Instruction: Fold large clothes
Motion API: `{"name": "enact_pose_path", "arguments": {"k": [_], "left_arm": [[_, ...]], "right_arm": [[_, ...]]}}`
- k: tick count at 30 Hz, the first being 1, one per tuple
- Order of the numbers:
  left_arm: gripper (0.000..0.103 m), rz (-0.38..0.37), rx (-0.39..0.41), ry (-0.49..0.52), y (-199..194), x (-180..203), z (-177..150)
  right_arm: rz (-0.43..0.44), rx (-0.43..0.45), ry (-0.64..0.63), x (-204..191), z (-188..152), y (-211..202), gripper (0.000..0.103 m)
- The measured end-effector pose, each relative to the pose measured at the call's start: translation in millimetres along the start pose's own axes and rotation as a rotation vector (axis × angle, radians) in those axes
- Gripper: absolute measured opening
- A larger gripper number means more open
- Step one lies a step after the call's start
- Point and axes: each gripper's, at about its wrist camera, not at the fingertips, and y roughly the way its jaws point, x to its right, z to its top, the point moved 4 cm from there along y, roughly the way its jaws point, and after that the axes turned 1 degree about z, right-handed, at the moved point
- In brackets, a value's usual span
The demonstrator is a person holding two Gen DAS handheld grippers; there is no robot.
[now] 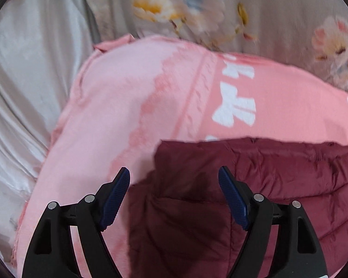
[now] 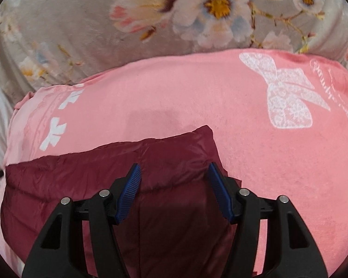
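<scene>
While both tongs [image 1: 174,173] [image 2: 174,169] gape, they tilt over the maroon jacket [image 2: 85,173].

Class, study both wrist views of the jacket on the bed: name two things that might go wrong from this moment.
1. Both the left gripper and right gripper are open above the maroon puffer jacket; its slick, puffy fabric may slip from the pads or spring open.
2. The jacket lies on a soft pink blanket; a low pinch might catch the blanket too.
</scene>
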Motion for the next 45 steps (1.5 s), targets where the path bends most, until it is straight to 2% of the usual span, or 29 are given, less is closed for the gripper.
{"name": "enact_pose_path", "arguments": {"k": [1,2,3,4,5,8,10,14,19,24,34,37,39,41,43,45], "left_arm": [[0.065,-0.008,-0.017,-0.004,8.1,3.0,-2.1],[0.058,-0.016,-0.037,-0.013,17.2,5.0,-4.3],[0.056,-0.02,-0.052,-0.022,23.9,6.9,-6.9],[0.054,-0.017,-0.055,-0.028,28.0,7.7,-8.3],[0.051,-0.013,-0.049,-0.031,29.9,7.9,-8.5],[0.045,0.012,-0.035,-0.022,35.1,8.0,-8.9],[0.044,0.035,-0.035,-0.018,41.4,7.0,-9.7],[0.044,0.057,-0.02,-0.026,53.9,4.4,-13.7],[0.044,0.071,0.019,-0.037,61.1,5.2,-18.8],[0.044,0.097,0.037,-0.024,65.2,9.0,-18.4],[0.045,0.127,0.041,-0.011,67.1,11.3,-18.4],[0.045,0.156,0.039,0.008,65.4,13.6,-17.5],[0.046,0.179,0.042,0.022,59.9,13.6,-16.0],[0.05,0.197,0.043,0.022,49.4,9.0,-14.2],[0.05,0.195,0.061,-0.017,25.9,-4.0,-6.9],[0.048,0.214,0.093,-0.059,2.0,-12.9,0.5]], "right_arm": [[-0.02,-0.016,-0.001,0.1,1.6,7.8,0.055],[-0.029,-0.035,-0.019,-2.5,2.6,14.2,0.048],[-0.03,-0.056,-0.039,-6.1,3.0,17.3,0.022],[-0.037,-0.057,-0.055,-10.3,4.7,17.3,0.001],[-0.029,-0.046,-0.064,-14.4,7.5,14.3,0.0],[-0.024,0.044,-0.087,-21.5,19.1,-2.7,0.0],[-0.044,0.062,-0.077,-17.8,23.3,-0.9,0.0],[-0.065,-0.008,-0.067,-7.1,11.9,31.5,0.0],[-0.109,-0.031,-0.116,-11.9,-5.4,57.2,0.0],[-0.161,-0.023,-0.165,-20.3,-9.0,63.8,0.0],[-0.174,-0.02,-0.165,-21.2,-9.5,65.6,0.0],[-0.176,-0.018,-0.162,-20.3,-9.2,64.0,0.0],[-0.18,-0.01,-0.153,-18.1,-6.2,55.2,0.003],[-0.185,0.039,-0.13,-16.9,-1.3,33.5,0.01],[-0.135,0.127,-0.093,-18.0,7.7,-3.3,0.023],[-0.073,0.172,-0.1,-30.9,14.7,-33.9,0.025]]}}
